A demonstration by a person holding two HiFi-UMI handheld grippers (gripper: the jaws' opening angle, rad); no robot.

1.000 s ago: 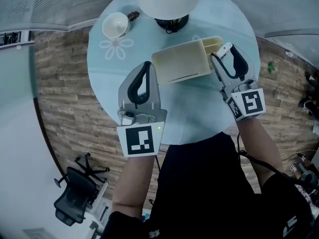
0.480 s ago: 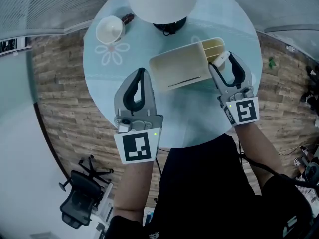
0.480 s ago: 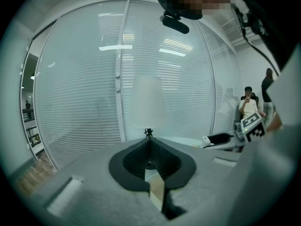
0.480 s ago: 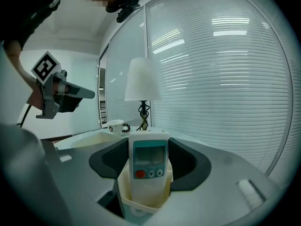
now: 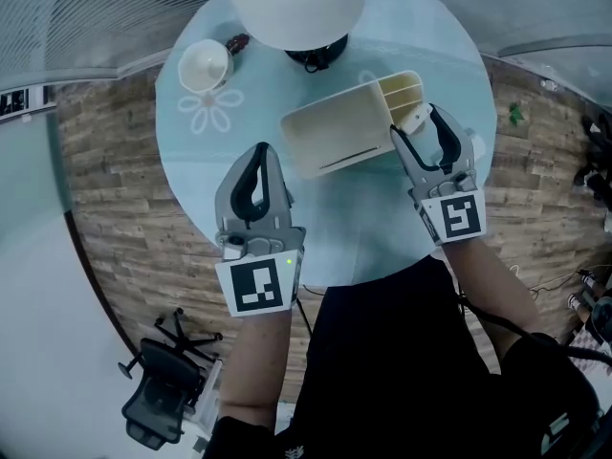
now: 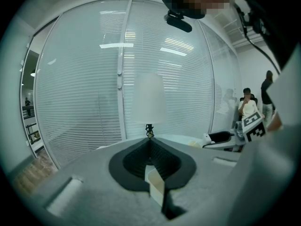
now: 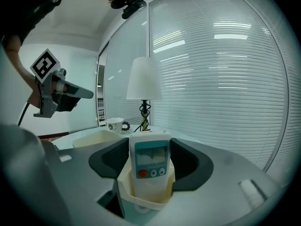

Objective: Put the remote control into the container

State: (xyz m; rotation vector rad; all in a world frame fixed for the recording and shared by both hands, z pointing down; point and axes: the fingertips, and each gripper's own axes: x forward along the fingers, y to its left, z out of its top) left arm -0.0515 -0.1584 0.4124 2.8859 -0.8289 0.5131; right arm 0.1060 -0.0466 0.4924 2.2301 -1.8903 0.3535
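Note:
A white remote control point(image 7: 150, 161) with a grey screen and a red button stands upright in a narrow end compartment of the cream container point(image 5: 335, 132). My right gripper point(image 5: 418, 122) is at the container's right end, its black pads closed against the remote's two sides. In the right gripper view the compartment's rim point(image 7: 146, 202) wraps the remote's lower part. My left gripper point(image 5: 265, 149) is shut and holds nothing. It hovers just left of and in front of the container. A cream corner of the container point(image 6: 155, 188) shows just beyond its jaws.
The container lies on a round glass table point(image 5: 363, 228). At the table's far side stand a lamp with a white shade point(image 5: 292, 3) and a white mug point(image 5: 203, 65). Wooden floor surrounds the table, with an office chair point(image 5: 158, 404) at lower left.
Both grippers have sunk a little over the table. The right one, still holding the remote, has settled closer onto the container's end compartment. The left stays shut.

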